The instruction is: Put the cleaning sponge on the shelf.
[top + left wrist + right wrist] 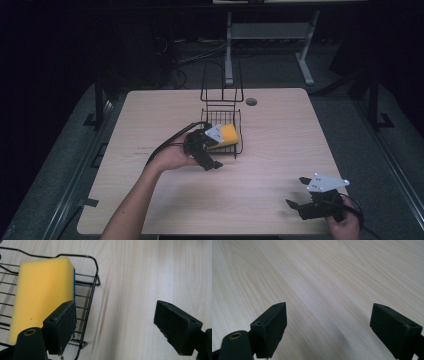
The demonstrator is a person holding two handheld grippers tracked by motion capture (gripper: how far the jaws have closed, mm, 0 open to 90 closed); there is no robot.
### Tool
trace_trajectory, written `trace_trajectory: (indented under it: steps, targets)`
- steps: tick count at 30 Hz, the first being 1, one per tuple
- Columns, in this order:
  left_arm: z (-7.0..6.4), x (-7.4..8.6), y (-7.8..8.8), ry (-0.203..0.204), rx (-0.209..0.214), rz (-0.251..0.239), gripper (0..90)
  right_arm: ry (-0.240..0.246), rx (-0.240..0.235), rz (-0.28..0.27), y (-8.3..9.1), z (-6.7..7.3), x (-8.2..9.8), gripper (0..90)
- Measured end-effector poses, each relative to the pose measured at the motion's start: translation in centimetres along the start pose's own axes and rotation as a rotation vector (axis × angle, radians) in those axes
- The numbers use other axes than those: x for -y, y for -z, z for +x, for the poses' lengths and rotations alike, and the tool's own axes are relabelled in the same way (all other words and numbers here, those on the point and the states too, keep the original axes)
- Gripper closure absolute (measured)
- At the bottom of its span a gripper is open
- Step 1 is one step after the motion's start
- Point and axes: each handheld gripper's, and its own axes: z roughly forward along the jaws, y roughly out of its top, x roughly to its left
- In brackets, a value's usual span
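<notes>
Pale wood counter [280, 150], dark room behind. Yellow sponge [41, 297] lies inside the wire basket [93, 277]. My left tongs [117, 326] gape empty, straddling the basket's rim; pulling back carelessly could snag the wire and drag the basket. Right tongs [329, 330] open too, well apart from the basket.

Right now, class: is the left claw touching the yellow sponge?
Apart. The left gripper view shows the left claw open, the sponge in the wire basket beyond it.
</notes>
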Motion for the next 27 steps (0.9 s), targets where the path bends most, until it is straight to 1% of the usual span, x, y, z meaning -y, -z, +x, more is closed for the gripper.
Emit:
trace_trajectory:
  steps: [3, 5, 7, 9, 14, 16, 17, 20, 22, 25, 27]
  targets:
    - [-0.3, 0.2, 0.2, 0.003, 0.002, -0.013, 17.9, 0.0, 0.0, 0.0, 0.0, 0.0, 0.0, 13.8]
    - [-0.6, 0.4, 0.1, -0.001, 0.003, -0.008, 17.9, 0.0, -0.001, 0.001, 0.0, 0.0, 0.0, 13.8]
    - [-0.8, 0.5, 0.1, 0.001, 0.005, 0.0, 17.9, 0.007, -0.001, 0.001, 0.0, 0.1, 0.0, 13.8]
    - [-1.1, 0.8, 0.1, 0.007, 0.012, -0.002, 17.9, 0.009, -0.006, 0.003, -0.1, 0.2, -0.1, 13.8]
    - [-1.6, 1.5, 0.0, 0.016, 0.009, 0.001, 17.9, 0.015, -0.008, 0.005, -0.1, 0.3, -0.1, 13.8]
    - [-1.9, 1.7, 0.1, 0.018, 0.006, 0.002, 17.9, 0.012, -0.011, 0.008, -0.2, 0.4, -0.1, 13.8]
    - [-2.0, 1.9, 0.1, 0.013, 0.005, 0.006, 17.9, 0.015, -0.009, 0.01, -0.2, 0.4, -0.1, 13.8]
    - [-2.5, 2.2, 0.2, 0.021, 0.003, 0.01, 17.9, 0.02, -0.011, 0.012, -0.3, 0.5, -0.2, 13.8]
    - [-3.0, 2.6, 0.2, 0.018, 0.0, 0.01, 17.9, 0.028, -0.012, 0.014, -0.4, 0.5, -0.2, 13.8]
    - [-3.4, 2.8, 0.3, 0.008, -0.002, 0.022, 17.9, 0.025, -0.011, 0.017, -0.4, 0.6, -0.2, 13.8]
    - [-3.7, 3.0, 0.3, 0.011, -0.001, 0.021, 17.9, 0.023, -0.011, 0.02, -0.4, 0.6, -0.2, 13.8]
